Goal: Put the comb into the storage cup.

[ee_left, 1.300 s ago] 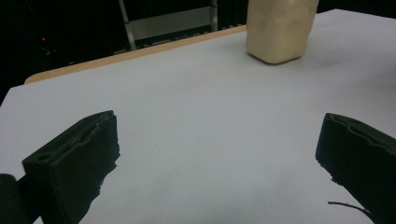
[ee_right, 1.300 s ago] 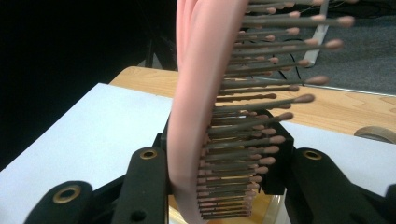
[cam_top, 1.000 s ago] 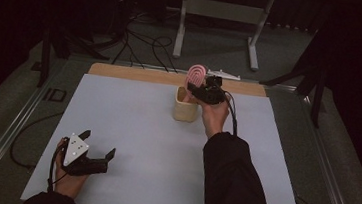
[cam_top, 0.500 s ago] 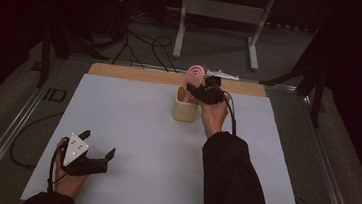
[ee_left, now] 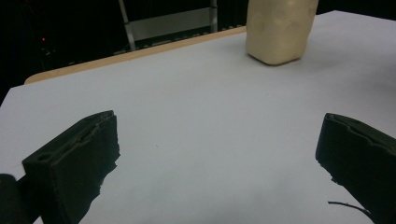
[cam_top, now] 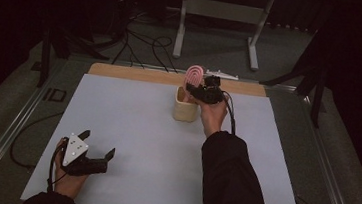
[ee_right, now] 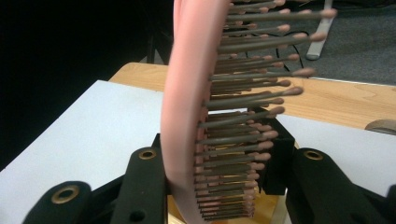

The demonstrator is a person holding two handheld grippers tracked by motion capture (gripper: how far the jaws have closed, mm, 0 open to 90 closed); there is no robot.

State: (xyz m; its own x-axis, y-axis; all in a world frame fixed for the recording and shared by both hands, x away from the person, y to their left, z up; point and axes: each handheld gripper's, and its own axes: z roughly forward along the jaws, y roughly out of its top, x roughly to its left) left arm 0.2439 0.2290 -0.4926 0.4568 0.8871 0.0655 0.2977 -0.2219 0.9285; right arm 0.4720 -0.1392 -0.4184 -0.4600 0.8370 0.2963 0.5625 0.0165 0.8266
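A pink hairbrush [cam_top: 195,75] with grey, pink-tipped bristles stands upright, its lower end inside a cream cup [cam_top: 185,110] at the far middle of the table. My right gripper [cam_top: 197,89] is shut on the brush head just above the cup's rim. In the right gripper view the brush [ee_right: 187,93] fills the space between the jaws of that gripper [ee_right: 219,163], one jaw on its pink back and the other at the bristle tips. My left gripper [cam_top: 98,144] rests open near the front left corner. Its view has the cup [ee_left: 278,30] far ahead of the gripper [ee_left: 219,126], with nothing between the jaws.
The white table top [cam_top: 132,122] has a wooden strip [cam_top: 136,73] along its far edge. A small pale flat object [cam_top: 222,75] lies on that strip behind the cup. Beyond the table stand a metal frame [cam_top: 223,10] and floor cables [cam_top: 144,43].
The right gripper and brush have barely shifted, a touch to the left over the cup. The left gripper has stayed where it was.
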